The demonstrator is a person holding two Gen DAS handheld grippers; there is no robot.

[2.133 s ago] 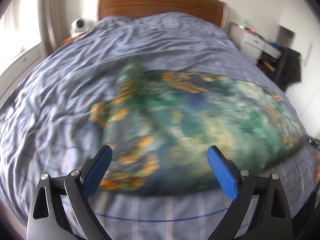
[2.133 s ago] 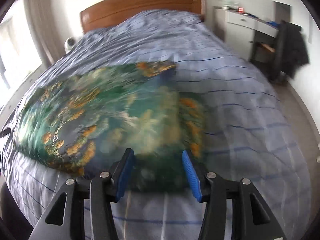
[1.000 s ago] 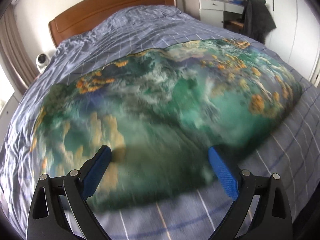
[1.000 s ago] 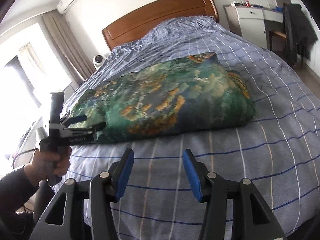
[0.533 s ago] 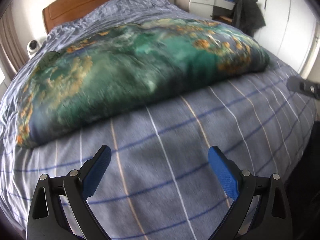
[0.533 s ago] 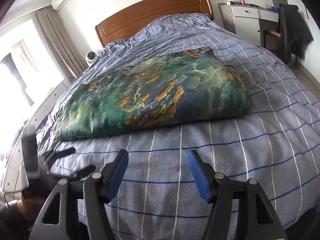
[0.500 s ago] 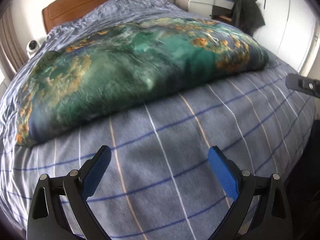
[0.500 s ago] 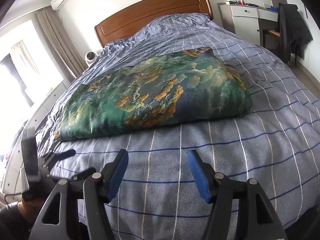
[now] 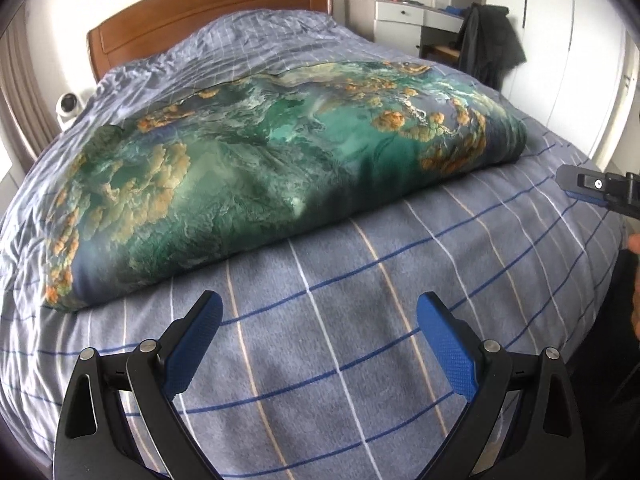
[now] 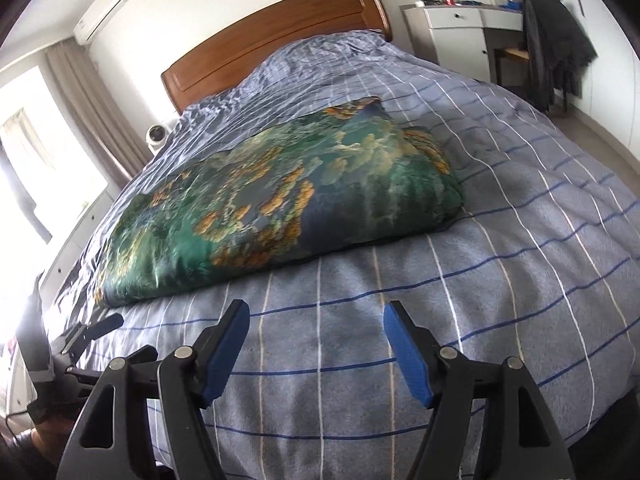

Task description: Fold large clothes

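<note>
A large green cloth with an orange and teal print [image 9: 260,168] lies folded in a long band across the blue checked bed [image 9: 360,320]. It also shows in the right wrist view [image 10: 272,208]. My left gripper [image 9: 318,320] is open and empty, held back from the cloth's near edge over the bedspread. My right gripper [image 10: 316,324] is open and empty, also short of the cloth near the foot of the bed. Each gripper shows at the edge of the other's view: the right one [image 9: 600,190] and the left one [image 10: 88,332].
A wooden headboard [image 9: 208,12] stands at the far end. A white desk [image 9: 404,16] and a chair with a dark jacket [image 9: 488,44] stand at the right. A small white camera [image 9: 68,106] sits at the left. Curtains and a window [image 10: 36,152] are on the left.
Both grippers have let go of the cloth and drawn back toward the foot of the bed. The cloth now lies still and folded.
</note>
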